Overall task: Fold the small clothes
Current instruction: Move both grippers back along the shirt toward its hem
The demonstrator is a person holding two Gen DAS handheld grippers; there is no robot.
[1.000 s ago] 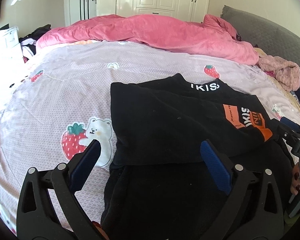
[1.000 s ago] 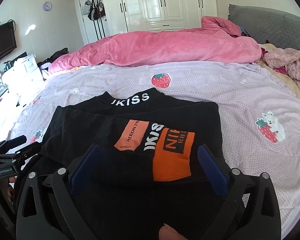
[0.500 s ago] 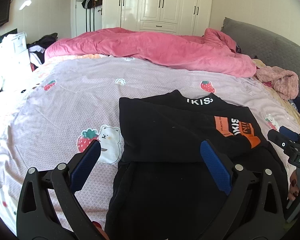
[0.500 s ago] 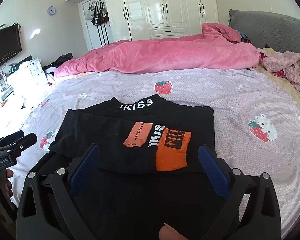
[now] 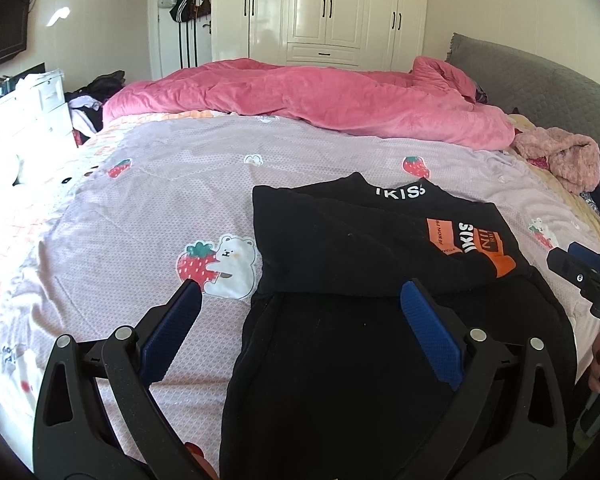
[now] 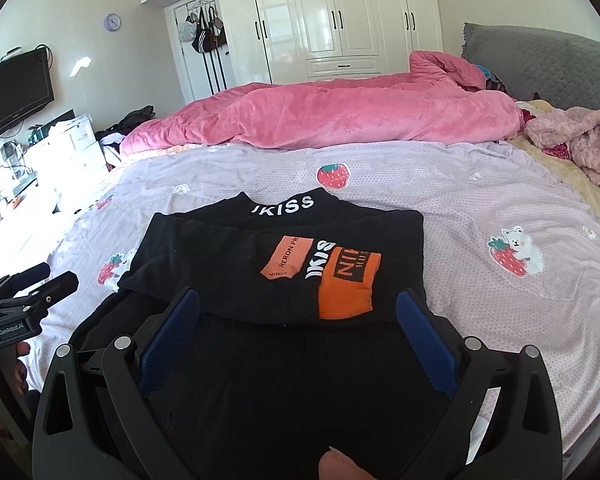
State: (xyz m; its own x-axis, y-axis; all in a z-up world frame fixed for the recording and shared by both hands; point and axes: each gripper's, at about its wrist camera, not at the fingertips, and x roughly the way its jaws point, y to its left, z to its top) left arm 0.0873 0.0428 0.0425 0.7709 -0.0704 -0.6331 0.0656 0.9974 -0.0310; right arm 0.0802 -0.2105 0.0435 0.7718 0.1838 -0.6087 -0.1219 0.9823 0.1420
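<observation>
Bed (image 5: 148,208) holds one black garment (image 5: 340,248), two claws spread.

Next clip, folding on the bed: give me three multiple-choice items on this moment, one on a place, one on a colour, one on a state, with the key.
1. Where does the black top lie?
A. on the lilac strawberry-print sheet
B. on the pink duvet
C. on the floor

2. What colour are the patches beside the white lettering on the top?
A. green
B. orange
C. yellow

3. How do the left gripper and the right gripper stand?
A. both shut on the top
B. one open, one shut
C. both open, holding nothing

Key:
1 A, the top rests on the sheet, well short of the pink duvet heaped behind.
2 B, two orange patches flank the letters.
3 C, each wrist view shows its blue pads wide apart with no cloth between them.
</observation>
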